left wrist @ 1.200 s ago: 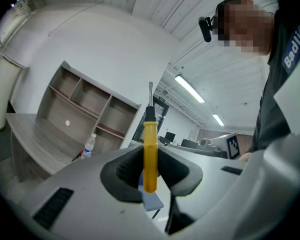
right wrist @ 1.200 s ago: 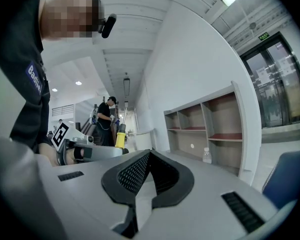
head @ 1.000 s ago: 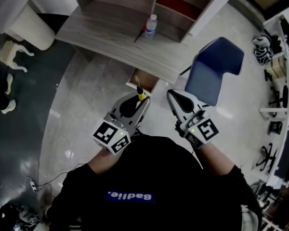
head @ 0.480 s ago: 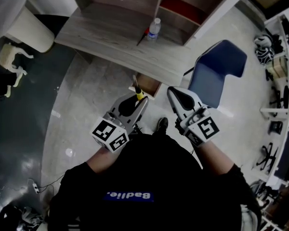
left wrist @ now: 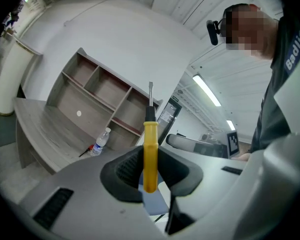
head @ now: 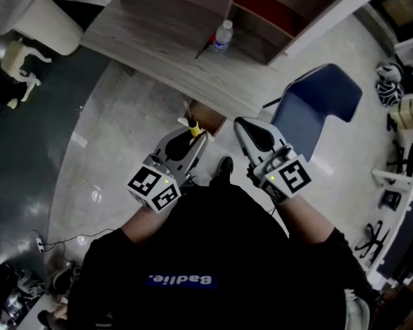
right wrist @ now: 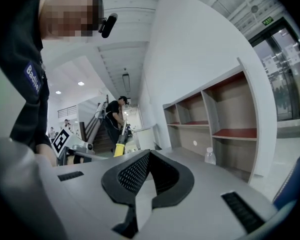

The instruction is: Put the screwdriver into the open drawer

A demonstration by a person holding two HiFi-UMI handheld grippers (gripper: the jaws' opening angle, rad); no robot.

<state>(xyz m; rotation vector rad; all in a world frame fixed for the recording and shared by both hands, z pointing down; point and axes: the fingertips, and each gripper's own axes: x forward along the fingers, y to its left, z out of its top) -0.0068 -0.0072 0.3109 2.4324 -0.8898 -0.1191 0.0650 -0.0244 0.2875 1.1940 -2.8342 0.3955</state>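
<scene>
The screwdriver (left wrist: 150, 144) has a yellow handle, a black collar and a thin metal shaft with a flat tip. It stands upright, its handle clamped between the fingers (left wrist: 124, 170) of the left gripper (left wrist: 151, 166). The open drawer (head: 210, 118), brown inside, juts from under the bench (head: 158, 47) just beyond the tip.

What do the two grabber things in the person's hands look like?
The left gripper and right gripper are pale grey plastic, narrowing to a point, with black ridged pads inside. Behind each sits a white cube with black square markers and a tiny green light. The person wears a black top with blue-and-white lettering; its sleeves leave the forearms bare.
</scene>
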